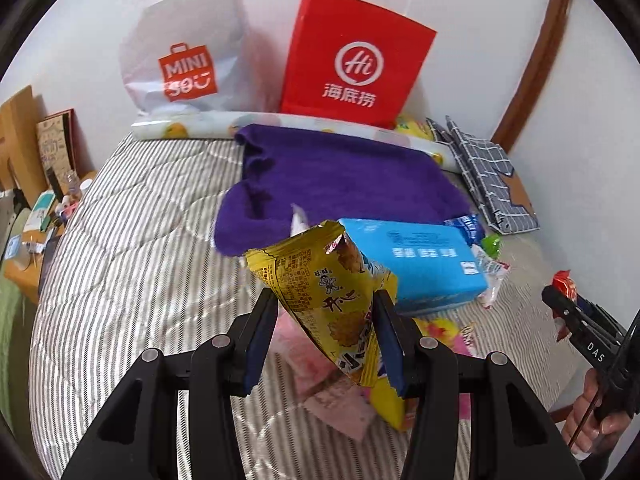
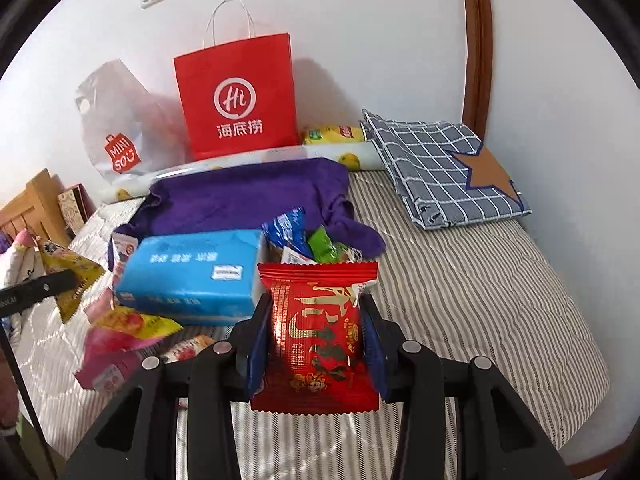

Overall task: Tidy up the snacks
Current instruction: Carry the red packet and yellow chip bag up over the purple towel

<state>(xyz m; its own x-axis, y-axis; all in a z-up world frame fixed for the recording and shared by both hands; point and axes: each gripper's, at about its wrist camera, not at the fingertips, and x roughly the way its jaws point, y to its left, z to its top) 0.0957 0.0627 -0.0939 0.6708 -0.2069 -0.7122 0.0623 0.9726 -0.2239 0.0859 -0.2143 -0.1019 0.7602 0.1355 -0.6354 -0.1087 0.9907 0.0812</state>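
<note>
Left wrist view: left hand-held gripper clamped on a yellow crinkly foil snack packet, pads pressing both sides, packet tilted and held clear of the striped grey-and-white bed quilt. Just past it at 1 o'clock, a light blue rectangular tissue pack lies on the quilt, its far edge on a purple fleece cloth. Small loose wrappers, green and blue-white, at the pack's 3 o'clock side. Pink and yellow packets under the gripper, blurred. At 12 o'clock against the wall: red paper carrier bag with white logo; white plastic shopping bag with orange print at 11. Folded blue-and-white checked cloth at 2 o'clock. Right hand-held gripper enters at 3 o'clock with something red at its tip; a hand grips its handle at 4.

Right wrist view: right hand-held gripper closed on a red foil snack packet with gold print, upright between the pads, above the quilt. Tissue pack at 10 o'clock, touching a heap of pink and yellow packets at 9. Blue foil sachet and green wrapper at 12, on the purple cloth's edge. Red bag at 11, checked cloth at 2. Left gripper's finger at 9 with the yellow packet.
</note>
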